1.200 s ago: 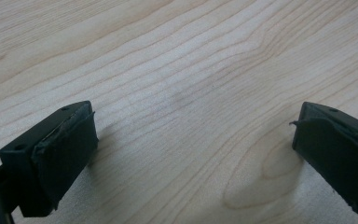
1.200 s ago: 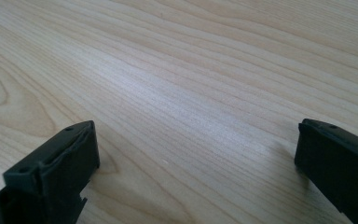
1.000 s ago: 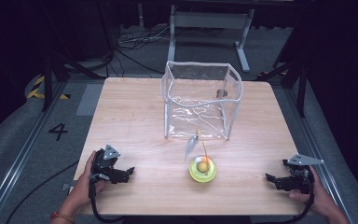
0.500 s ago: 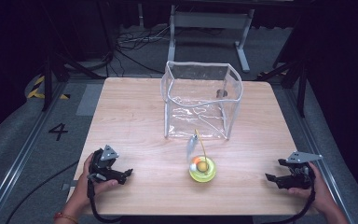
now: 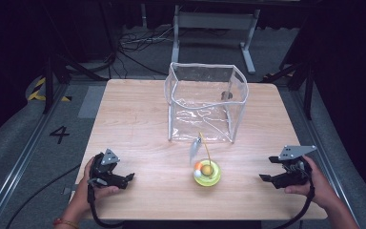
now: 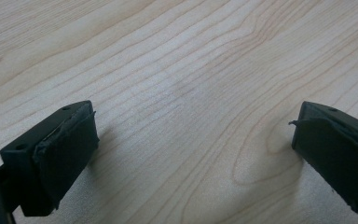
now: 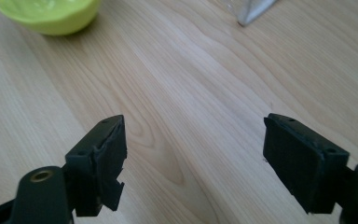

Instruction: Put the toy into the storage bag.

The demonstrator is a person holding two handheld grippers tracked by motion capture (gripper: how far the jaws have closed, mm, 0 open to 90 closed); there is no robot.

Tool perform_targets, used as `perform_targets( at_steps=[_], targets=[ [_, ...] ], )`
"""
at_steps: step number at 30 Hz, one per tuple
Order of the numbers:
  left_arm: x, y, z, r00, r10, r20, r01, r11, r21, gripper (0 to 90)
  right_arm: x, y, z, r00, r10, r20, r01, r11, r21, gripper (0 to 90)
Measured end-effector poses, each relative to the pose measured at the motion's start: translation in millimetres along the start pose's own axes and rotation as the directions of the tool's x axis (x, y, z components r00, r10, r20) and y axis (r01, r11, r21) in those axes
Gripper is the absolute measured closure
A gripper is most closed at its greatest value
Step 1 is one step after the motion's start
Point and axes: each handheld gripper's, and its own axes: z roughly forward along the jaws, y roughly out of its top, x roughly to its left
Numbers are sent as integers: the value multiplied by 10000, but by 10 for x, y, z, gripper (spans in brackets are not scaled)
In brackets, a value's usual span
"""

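A clear plastic box (image 5: 205,102) stands open-topped at the middle of the wooden table (image 5: 138,119). In front of it sits a small lime-green bowl (image 5: 207,174) holding an orange ball, a white ball and a thin stick with a pale tag. The bowl's rim (image 7: 51,16) shows at the top left of the right gripper view. My left gripper (image 5: 126,179) rests near the front left, open, with bare wood between its fingers (image 6: 65,154). My right gripper (image 5: 267,177) sits at the front right, open, jaws wide apart over bare wood (image 7: 191,140).
A corner of the clear box (image 7: 251,11) shows at the top of the right gripper view. Beyond the table's far edge stand a metal frame (image 5: 214,24) and floor cables (image 5: 133,47). A floor mark "4" (image 5: 59,134) lies left of the table.
Both hands have shifted slightly; the right gripper has drifted a little to the right. The bowl and box have not moved.
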Motion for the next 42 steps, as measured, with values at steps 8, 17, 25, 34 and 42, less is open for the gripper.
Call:
perform_targets(
  at_steps=[8,17,25,34,42],
  targets=[
    [0,0,0,10000,-7,1,7,10000,0,5,160,369,-108,9968,-765,-209,775,9956,534,232],
    [0,0,0,10000,-8,-5,8,10000,-1,5,332,698,-142,9848,-1633,-593,1671,9836,673,224],
    [2,1,0,10000,-9,28,9,10000,17,4,506,1016,-128,9658,-2397,-992,2491,9636,966,225],
    [2,1,0,10000,-2,17,2,10000,15,4,677,1257,-56,9461,-2922,-1396,3090,9436,1186,222],
    [2,0,0,10000,-7,21,7,10000,13,4,855,1498,17,9196,-3479,-1823,3736,9180,1327,235]
  ],
)
